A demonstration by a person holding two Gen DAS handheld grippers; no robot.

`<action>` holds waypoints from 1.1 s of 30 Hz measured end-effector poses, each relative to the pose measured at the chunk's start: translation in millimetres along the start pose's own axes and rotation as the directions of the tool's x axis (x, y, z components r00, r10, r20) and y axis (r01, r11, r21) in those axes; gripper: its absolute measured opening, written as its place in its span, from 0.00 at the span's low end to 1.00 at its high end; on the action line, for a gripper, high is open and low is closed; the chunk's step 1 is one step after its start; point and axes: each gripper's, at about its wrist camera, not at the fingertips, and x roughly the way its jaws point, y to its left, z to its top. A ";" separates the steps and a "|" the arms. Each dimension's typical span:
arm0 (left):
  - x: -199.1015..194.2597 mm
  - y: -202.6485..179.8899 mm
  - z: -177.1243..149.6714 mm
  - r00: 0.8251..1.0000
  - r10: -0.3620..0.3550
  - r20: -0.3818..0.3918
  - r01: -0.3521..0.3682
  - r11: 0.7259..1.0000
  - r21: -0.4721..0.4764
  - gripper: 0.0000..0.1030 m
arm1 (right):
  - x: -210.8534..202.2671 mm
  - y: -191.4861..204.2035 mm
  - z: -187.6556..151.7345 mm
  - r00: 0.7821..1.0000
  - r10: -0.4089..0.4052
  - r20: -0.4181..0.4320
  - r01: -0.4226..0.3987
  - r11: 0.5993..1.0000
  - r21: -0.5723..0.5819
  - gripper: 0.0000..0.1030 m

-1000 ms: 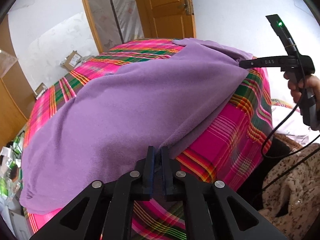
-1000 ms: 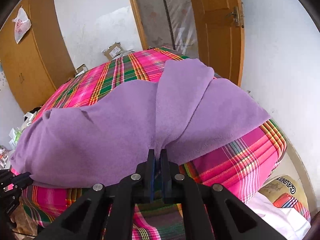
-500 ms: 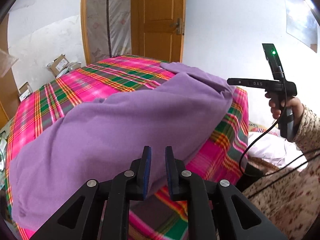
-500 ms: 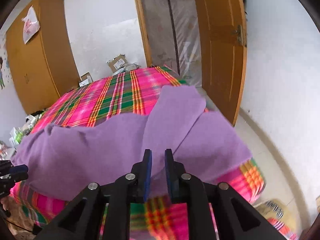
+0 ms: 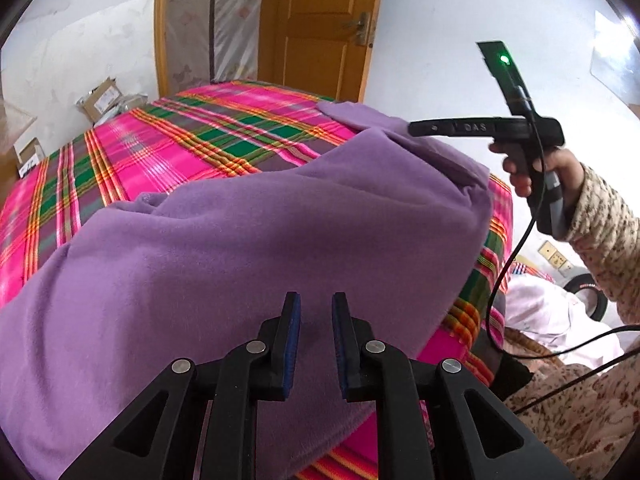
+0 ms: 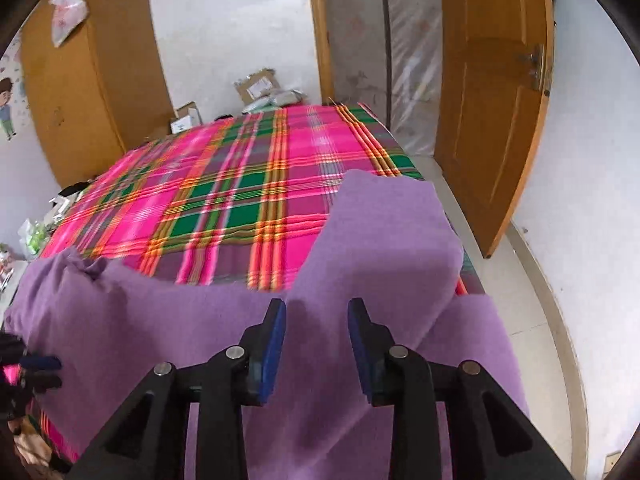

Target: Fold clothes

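The near hem of the purple garment [image 6: 384,408] is hidden below the right jaws. The plaid bedspread [image 5: 168,148] beneath the left jaws is covered by it. Far ahead, print on the cardboard boxes [image 6: 256,86] cannot be read.

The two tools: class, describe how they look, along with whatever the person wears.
Both tools, left and right, are black with blue-padded fingers and silver rivets. The right one's pistol handle reads "DAS", carries a green light and trails a black cable. The sleeve is beige, speckled brown.

white walls [image 6: 240,20], wooden door [image 6: 492,120], wardrobe [image 6: 88,92], plaid bed [image 6: 224,200].
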 end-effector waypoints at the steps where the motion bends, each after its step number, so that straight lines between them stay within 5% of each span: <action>1: 2.4 0.2 1.3 1.000 0.000 -0.004 0.000 1.000 -0.001 0.16 | 5.4 -0.4 3.7 1.000 0.012 -0.014 -0.012 1.000 -0.005 0.32; 6: 12.9 -2.2 7.9 1.000 0.000 -0.019 0.000 1.000 0.006 0.16 | 26.9 5.8 15.7 0.997 0.034 -0.068 -0.038 0.998 -0.049 0.32; 9: 18.2 -3.9 11.8 1.000 -0.003 -0.027 0.003 1.000 0.013 0.16 | 39.3 3.4 17.7 0.994 -0.018 -0.103 0.013 0.999 -0.050 0.31; 12: 21.2 -3.7 14.0 0.999 -0.003 -0.032 0.004 1.000 0.014 0.16 | 41.1 -5.7 18.8 0.994 -0.029 -0.102 0.027 0.999 -0.021 0.10; 15: 24.3 -3.5 16.1 0.999 -0.004 -0.037 0.004 1.000 0.015 0.16 | 36.4 -12.9 18.3 0.996 -0.033 -0.087 0.033 0.999 -0.009 0.05; 33: 29.4 -5.1 20.1 0.999 -0.007 -0.035 0.007 1.000 0.014 0.16 | -34.1 -78.4 -16.8 0.994 -0.082 0.076 0.062 0.969 0.237 0.04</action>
